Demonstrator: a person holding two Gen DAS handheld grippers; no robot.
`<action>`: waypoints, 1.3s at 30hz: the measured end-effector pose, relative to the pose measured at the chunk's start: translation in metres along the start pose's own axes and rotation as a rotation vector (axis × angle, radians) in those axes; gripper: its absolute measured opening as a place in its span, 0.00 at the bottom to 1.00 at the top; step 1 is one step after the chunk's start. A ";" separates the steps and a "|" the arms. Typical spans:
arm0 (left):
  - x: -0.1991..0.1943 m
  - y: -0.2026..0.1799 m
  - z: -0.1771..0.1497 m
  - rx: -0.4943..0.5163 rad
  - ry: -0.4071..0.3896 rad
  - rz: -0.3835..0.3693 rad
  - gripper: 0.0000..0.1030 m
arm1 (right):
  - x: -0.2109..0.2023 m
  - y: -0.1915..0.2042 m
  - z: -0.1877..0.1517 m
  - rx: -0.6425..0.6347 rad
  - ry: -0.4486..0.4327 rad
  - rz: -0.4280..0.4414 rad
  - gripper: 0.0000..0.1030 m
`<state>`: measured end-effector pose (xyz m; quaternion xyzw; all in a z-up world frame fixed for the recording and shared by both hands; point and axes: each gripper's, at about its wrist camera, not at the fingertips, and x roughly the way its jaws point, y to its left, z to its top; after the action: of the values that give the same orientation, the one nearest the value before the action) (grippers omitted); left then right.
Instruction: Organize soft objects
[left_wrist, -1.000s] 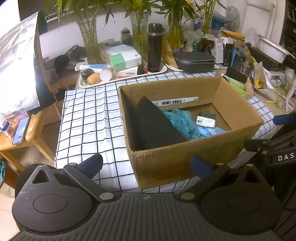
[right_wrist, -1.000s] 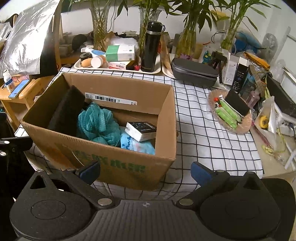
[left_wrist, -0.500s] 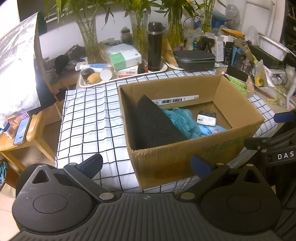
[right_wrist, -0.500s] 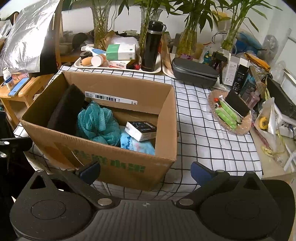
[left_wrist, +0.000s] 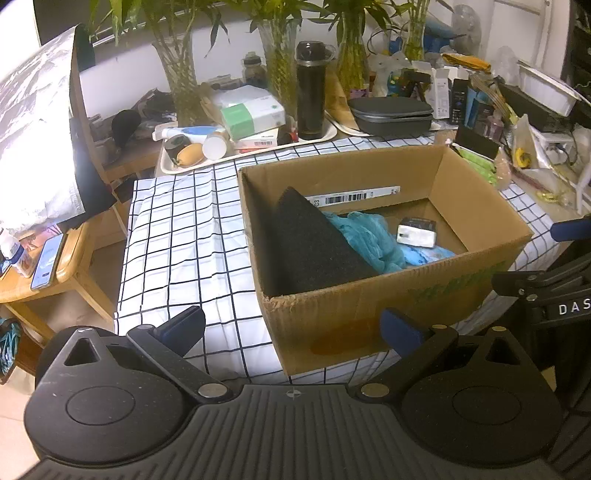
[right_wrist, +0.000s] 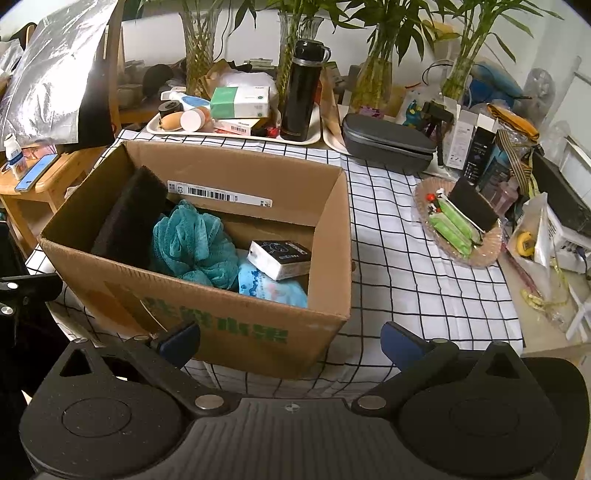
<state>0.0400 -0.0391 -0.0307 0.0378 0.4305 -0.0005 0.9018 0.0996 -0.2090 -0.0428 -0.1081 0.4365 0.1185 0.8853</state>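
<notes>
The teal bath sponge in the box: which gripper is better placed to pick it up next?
Probably the right gripper: the teal bath sponge shows fully in its view. For the left gripper, the black foam partly hides it. Both are open.

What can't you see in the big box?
- Box floor: both views, covered by the black foam, teal mesh puff and blue pack.
- Blue pack's print: too small to read.
- Foam's lower end: right wrist view, hidden behind the box's front wall.
</notes>
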 end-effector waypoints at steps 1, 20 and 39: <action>0.000 0.000 0.000 0.000 0.002 0.002 1.00 | 0.000 0.000 0.000 -0.001 0.001 0.001 1.00; 0.000 0.000 0.000 -0.004 0.003 0.006 1.00 | 0.003 0.000 -0.002 -0.004 0.006 0.001 1.00; 0.000 0.002 0.001 -0.006 0.006 0.004 1.00 | 0.004 0.000 -0.002 -0.004 0.007 0.000 1.00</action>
<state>0.0408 -0.0375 -0.0305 0.0359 0.4332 0.0027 0.9006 0.1002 -0.2089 -0.0472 -0.1103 0.4394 0.1193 0.8835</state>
